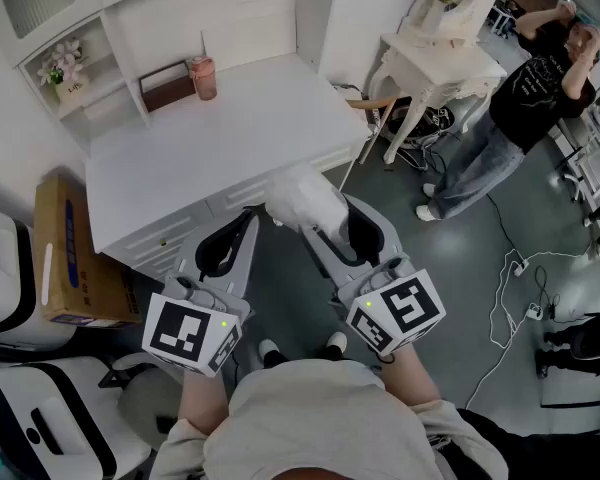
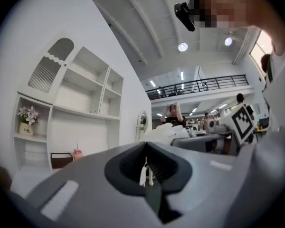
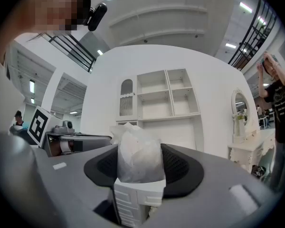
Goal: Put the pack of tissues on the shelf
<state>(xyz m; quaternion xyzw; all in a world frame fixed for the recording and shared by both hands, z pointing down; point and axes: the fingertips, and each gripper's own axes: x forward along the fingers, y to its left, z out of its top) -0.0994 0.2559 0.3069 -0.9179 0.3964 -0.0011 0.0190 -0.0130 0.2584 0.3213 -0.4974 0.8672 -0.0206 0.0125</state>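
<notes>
Grasping side: right gripper [image 1: 330, 226] clenched on a soft white plastic-wrapped pack of tissues [image 1: 302, 198]; pack bulging up between the jaws, held off the floor near the desk's front edge, well apart from the shelf.
Idle side: left gripper [image 1: 248, 220] just beside it, jaws pressed together, nothing between them.
Floor, left: brown cardboard carton [image 1: 65, 258] against the desk's side.
Desk: broad white desk [image 1: 230, 138] with drawers.
Desk back: open brown box [image 1: 167, 85] and pink cup with straw [image 1: 202, 76], side by side.
Shelf: white shelf unit [image 1: 125, 68] at the desk's rear; small vase of pink flowers [image 1: 62, 68] in one compartment.
Far right: white dressing table [image 1: 440, 63]; standing person in black T-shirt [image 1: 540, 98], hands raised to head.
</notes>
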